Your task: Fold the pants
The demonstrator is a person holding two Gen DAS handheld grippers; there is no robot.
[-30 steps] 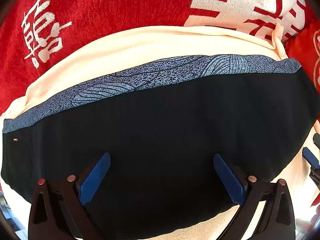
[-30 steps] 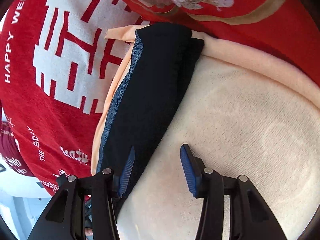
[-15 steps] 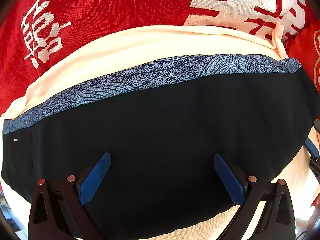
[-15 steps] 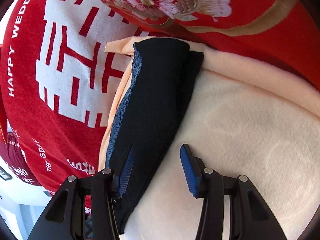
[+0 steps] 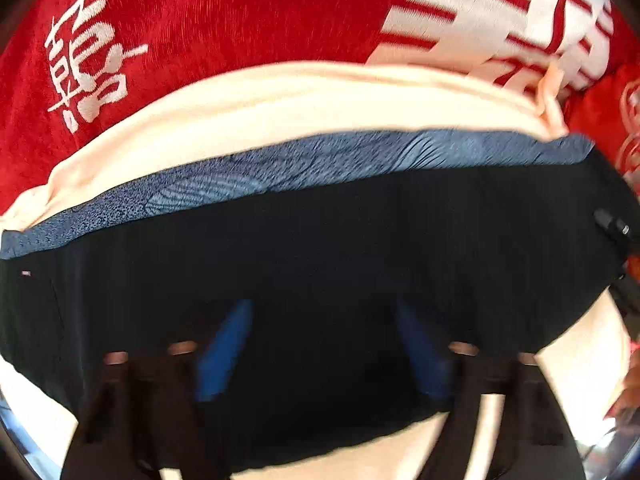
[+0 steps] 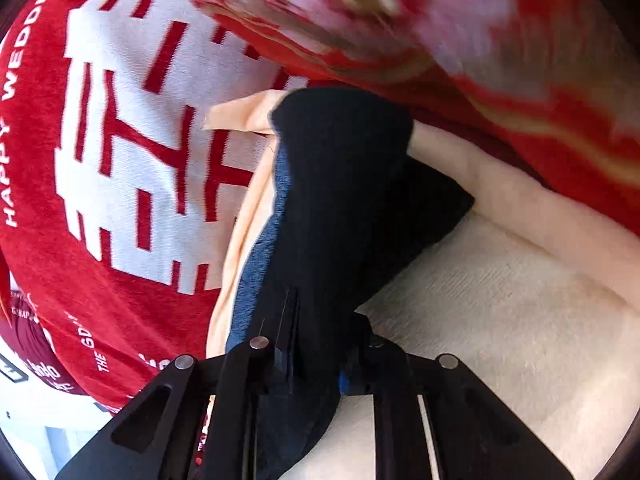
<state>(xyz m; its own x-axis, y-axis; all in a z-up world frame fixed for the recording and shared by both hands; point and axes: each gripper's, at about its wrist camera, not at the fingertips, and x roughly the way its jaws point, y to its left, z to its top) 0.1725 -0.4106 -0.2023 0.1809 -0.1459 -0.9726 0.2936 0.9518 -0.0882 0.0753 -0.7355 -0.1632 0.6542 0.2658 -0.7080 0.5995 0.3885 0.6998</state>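
The black pants point(image 5: 320, 248) with a blue-grey patterned waistband point(image 5: 280, 164) lie folded across a cream towel point(image 5: 280, 100). My left gripper point(image 5: 324, 344) hovers over the black cloth, blurred, its blue pads point(image 5: 224, 352) narrower apart but still with a gap. In the right wrist view the pants point(image 6: 344, 200) run as a narrow black strip. My right gripper point(image 6: 316, 356) is shut on their near end, the cloth pinched between the fingers and lifted off the towel point(image 6: 500, 320).
A red blanket with white characters point(image 5: 240, 12) lies beyond the towel. It also shows in the right wrist view point(image 6: 120, 140) at left. A red embroidered floral cover point(image 6: 440, 20) lies at the top right. The right gripper's body shows at the left wrist view's right edge point(image 5: 616, 232).
My right gripper has closed on the near end of the pants and pulled it up. My left gripper's fingers have come closer together and the view is blurred with motion.
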